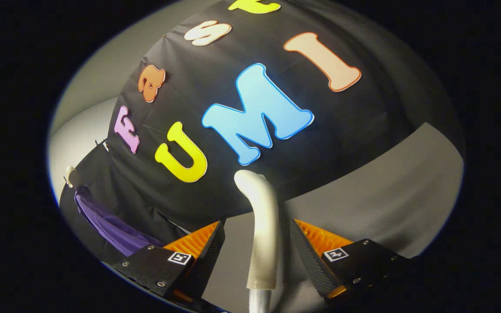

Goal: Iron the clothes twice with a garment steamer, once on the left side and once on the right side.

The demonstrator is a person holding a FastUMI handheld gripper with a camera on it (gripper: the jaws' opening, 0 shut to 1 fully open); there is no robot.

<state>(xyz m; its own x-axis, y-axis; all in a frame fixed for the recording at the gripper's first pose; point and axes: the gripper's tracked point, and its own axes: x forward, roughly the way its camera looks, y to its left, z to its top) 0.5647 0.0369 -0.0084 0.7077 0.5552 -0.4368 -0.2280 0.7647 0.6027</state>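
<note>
A white curved steamer handle (262, 226) rises between my fingers, with a metal tube (257, 302) at its base. My gripper (259, 222) is open around it, and a visible gap remains on each side between the handle and the fingers (207, 243). A purple garment (111, 226) hangs off to the left beyond the left finger, from a white hanger (71, 176), against the black cloth wall. The view is strongly tilted.
The black cloth wall (363, 130) stands straight ahead, close behind the handle. A grey surface (385, 195) runs along its foot to the right of the fingers. A pale wall (85, 126) shows past the cloth's left edge.
</note>
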